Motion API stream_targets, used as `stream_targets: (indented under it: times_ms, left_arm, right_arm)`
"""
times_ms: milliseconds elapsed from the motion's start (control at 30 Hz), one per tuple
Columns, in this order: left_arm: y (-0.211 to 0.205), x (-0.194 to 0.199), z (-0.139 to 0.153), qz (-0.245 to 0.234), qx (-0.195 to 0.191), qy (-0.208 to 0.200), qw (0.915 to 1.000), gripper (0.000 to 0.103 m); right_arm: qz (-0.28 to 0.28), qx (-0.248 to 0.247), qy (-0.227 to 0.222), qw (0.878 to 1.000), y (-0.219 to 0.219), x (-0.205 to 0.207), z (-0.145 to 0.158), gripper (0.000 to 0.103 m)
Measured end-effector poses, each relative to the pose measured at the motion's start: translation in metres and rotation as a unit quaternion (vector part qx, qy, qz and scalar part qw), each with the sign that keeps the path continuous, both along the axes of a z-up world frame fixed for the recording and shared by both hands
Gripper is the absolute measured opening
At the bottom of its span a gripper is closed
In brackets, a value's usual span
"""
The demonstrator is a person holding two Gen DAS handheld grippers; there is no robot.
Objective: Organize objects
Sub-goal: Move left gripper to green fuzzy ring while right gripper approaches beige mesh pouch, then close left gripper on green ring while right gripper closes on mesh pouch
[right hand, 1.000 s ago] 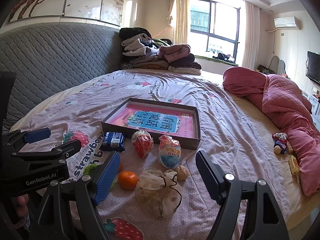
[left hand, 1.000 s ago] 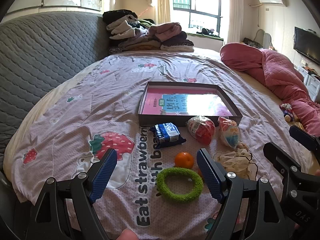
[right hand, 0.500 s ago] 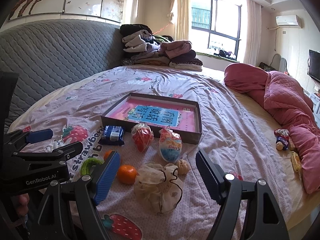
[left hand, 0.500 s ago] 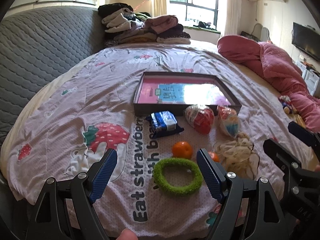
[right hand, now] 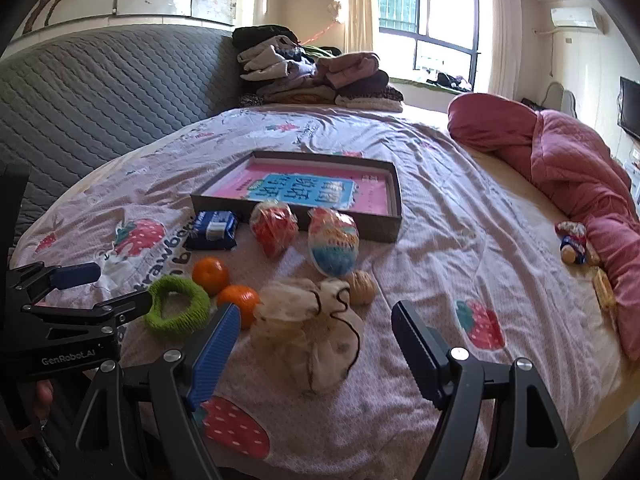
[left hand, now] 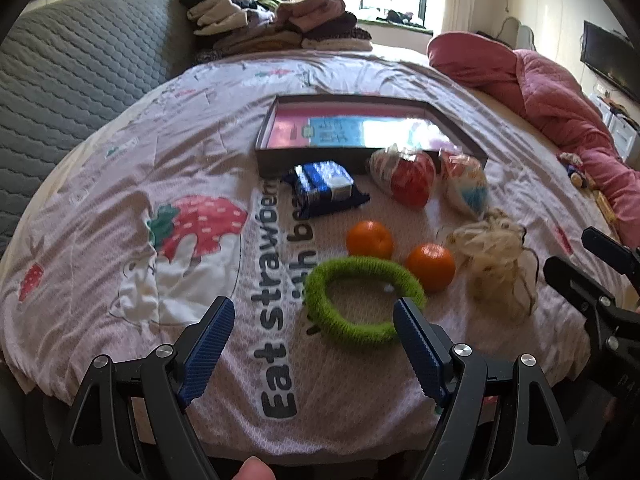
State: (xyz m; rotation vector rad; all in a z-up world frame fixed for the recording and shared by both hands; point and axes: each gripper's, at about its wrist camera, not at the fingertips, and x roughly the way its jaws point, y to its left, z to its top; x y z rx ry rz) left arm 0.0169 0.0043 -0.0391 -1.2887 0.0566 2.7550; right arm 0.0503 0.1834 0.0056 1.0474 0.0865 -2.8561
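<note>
Both hand-held grippers hang over the bed [left hand: 120, 184] w/ jaws apart, nothing between them. Left hand-held gripper [left hand: 314, 320] sits just short of the green ring [left hand: 362, 300]; right hand-held gripper [right hand: 316, 322] frames the mesh pouch [right hand: 310, 334]. Left view shows both oranges [left hand: 370, 239] clear of the ring's far edge, blue packet [left hand: 324, 186] by the box [left hand: 272, 160]. Only the right view shows a walnut-like ball [right hand: 361, 286] beside the pouch, plus the two wrapped eggs [right hand: 333, 245] in front of the box rim. Vs 1 s ago: left hand-held gripper is closer to the ring, 2nd orange now fully visible; right one closer to the pouch. Items unmoved.
</note>
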Motion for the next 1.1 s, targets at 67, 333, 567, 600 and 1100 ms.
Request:
stream_targets:
  times_ms: [67,333,567,600,1100]
  left_arm:
    - [-0.002,-0.001,-0.003,0.001,0.002,-0.005,1.0,0.082]
    - [-0.004,-0.007,-0.013,0.003,-0.002,-0.01,0.9999,0.082]
    - [-0.006,-0.017,-0.022,0.005,-0.002,-0.011,0.9999,0.082]
    - [-0.006,-0.019,-0.024,0.004,-0.001,-0.013,0.9999,0.082]
    - [0.0,-0.042,-0.046,-0.004,0.005,-0.009,0.9999,0.06]
  right_arm:
    - [-0.004,-0.002,-0.008,1.0,0.004,0.0,-0.005,0.077]
    - [-0.006,-0.001,-0.023,1.0,0.008,-0.002,-0.018,0.077]
    - [-0.011,-0.003,-0.037,0.999,0.009,-0.015,-0.032,0.077]
    - [-0.011,-0.004,-0.038,0.999,0.01,-0.017,-0.033,0.077]
    - [-0.012,-0.045,-0.061,0.997,0.018,-0.042,-0.056,0.071]
